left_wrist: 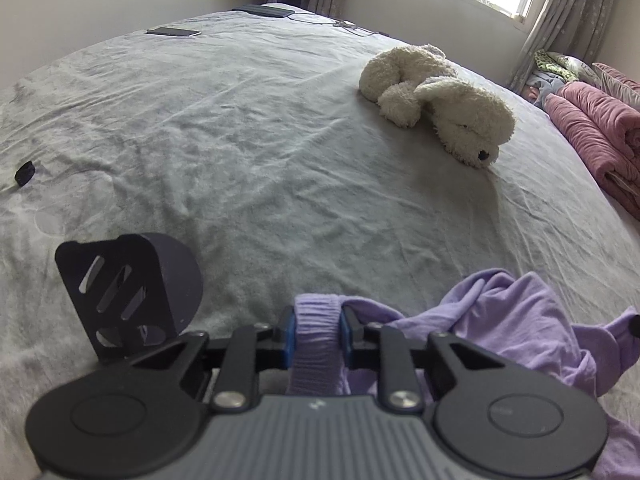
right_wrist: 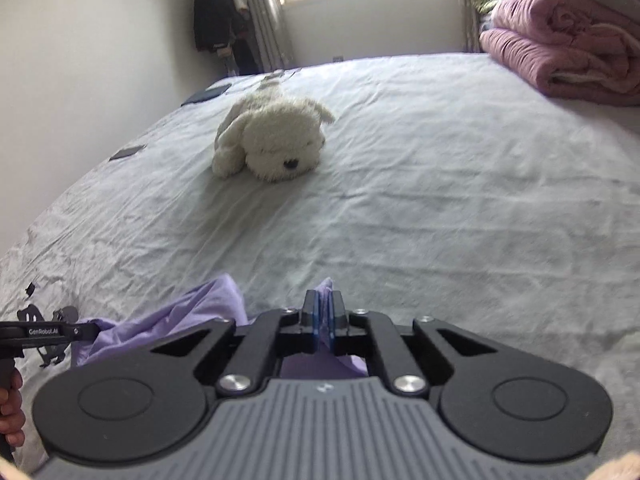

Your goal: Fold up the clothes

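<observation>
A crumpled lilac garment (left_wrist: 500,320) lies on the grey bedsheet (left_wrist: 260,140) at the near edge. My left gripper (left_wrist: 319,320) is shut on a ribbed band of it, and the cloth bulges up between the blue pads. In the right wrist view, the same lilac garment (right_wrist: 192,312) bunches to the left. My right gripper (right_wrist: 323,312) is shut on a thin fold of it, pads nearly touching. The left gripper (right_wrist: 48,332) shows at that view's left edge, with a person's hand (right_wrist: 12,408) on its handle.
A white plush dog (left_wrist: 440,100) lies mid-bed. Folded pink quilts (right_wrist: 568,52) are stacked at the right side. A black slotted plastic piece (left_wrist: 128,296) stands by the left gripper. A small black clip (left_wrist: 25,173) and flat dark devices (left_wrist: 173,32) lie near the wall side.
</observation>
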